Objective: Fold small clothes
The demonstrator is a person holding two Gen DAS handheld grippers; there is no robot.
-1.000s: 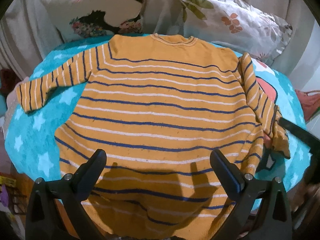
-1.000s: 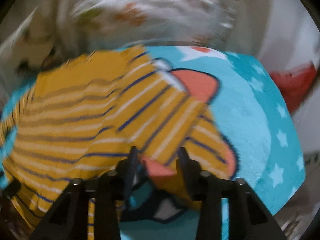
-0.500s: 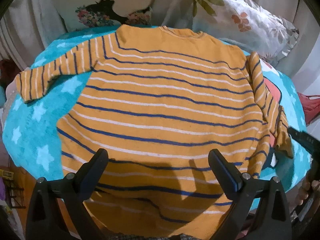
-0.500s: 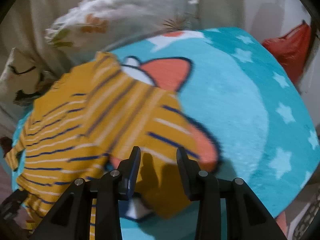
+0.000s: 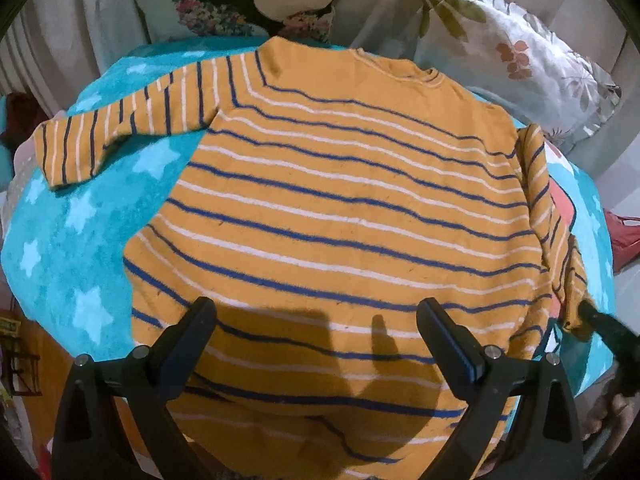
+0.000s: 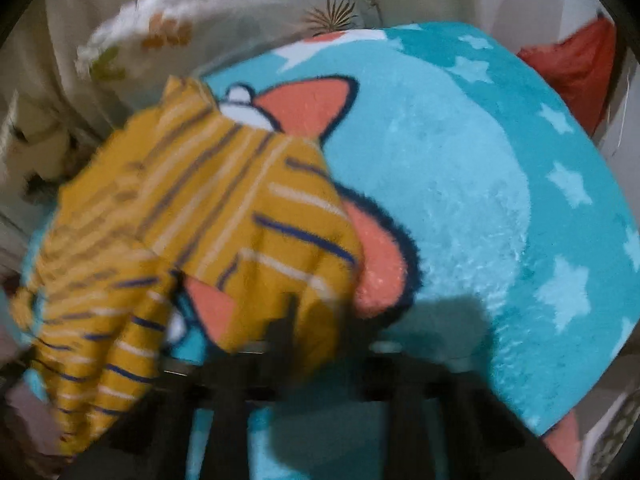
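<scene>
An orange sweater (image 5: 340,208) with blue and white stripes lies spread flat on a teal star blanket (image 5: 80,216). Its left sleeve (image 5: 120,128) stretches out to the left. Its right sleeve (image 5: 548,216) runs down the right side. My left gripper (image 5: 316,320) is open and empty above the sweater's hem. In the blurred right wrist view, my right gripper (image 6: 316,320) is closed on the cuff of the right sleeve (image 6: 276,236) and holds it just above the blanket (image 6: 480,200). The right gripper also shows at the left wrist view's right edge (image 5: 600,320).
Two floral pillows (image 5: 520,48) lean behind the blanket against a pale curtain. A red item (image 6: 568,64) lies off the blanket's right side. The blanket drops off at its front and side edges.
My right gripper has closed on the right sleeve's cuff and lifted it slightly. My left gripper has drifted right and a little closer over the sweater, still open.
</scene>
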